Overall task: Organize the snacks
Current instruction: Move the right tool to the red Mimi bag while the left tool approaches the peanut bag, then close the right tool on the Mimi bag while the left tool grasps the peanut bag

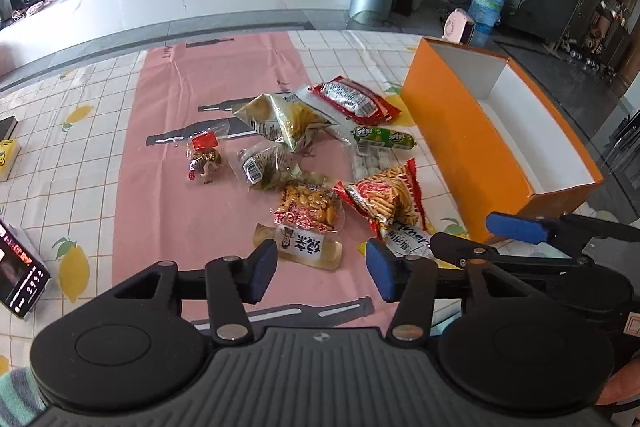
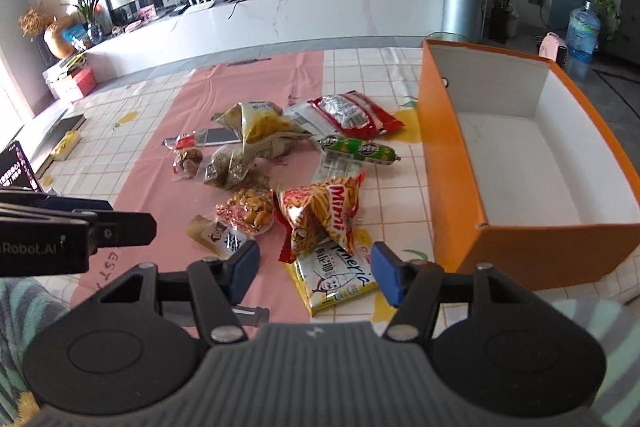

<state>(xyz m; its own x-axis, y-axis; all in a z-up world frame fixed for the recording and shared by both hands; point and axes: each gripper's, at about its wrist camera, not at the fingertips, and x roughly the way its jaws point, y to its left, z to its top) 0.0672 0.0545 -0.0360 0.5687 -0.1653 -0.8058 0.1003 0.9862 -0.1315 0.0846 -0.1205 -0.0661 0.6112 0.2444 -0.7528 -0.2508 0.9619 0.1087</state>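
Right, I'm holding the left gripper (image 1: 321, 270) with its blue pads spread wide and nothing between them, hovering just short of a tan packet (image 1: 304, 245) with a cartoon face on its label. The right gripper (image 2: 315, 274) is gaping open too, its fingers sitting either side of a yellow packet (image 2: 335, 279) without touching it.

Moving outward, I'm seeing a red bag of chip sticks (image 2: 322, 215) lying partly over that yellow packet, and a clear bag of orange crackers (image 2: 250, 211) just to its left. Further back a green sausage (image 2: 358, 149) is lying crosswise, with a red and silver pouch (image 2: 352, 113) beyond it and a crumpled tan chip bag (image 2: 260, 127) beside that. A small clear packet with a red tag (image 1: 204, 157) is sitting at the left edge of the pile.

All the snacks are lying loose where a pink sheet (image 1: 172, 187) is covering part of a lemon-print tablecloth (image 1: 60, 131). The orange box (image 2: 452, 163) is standing to the right of the pile, open-topped, its white inside showing nothing in it.
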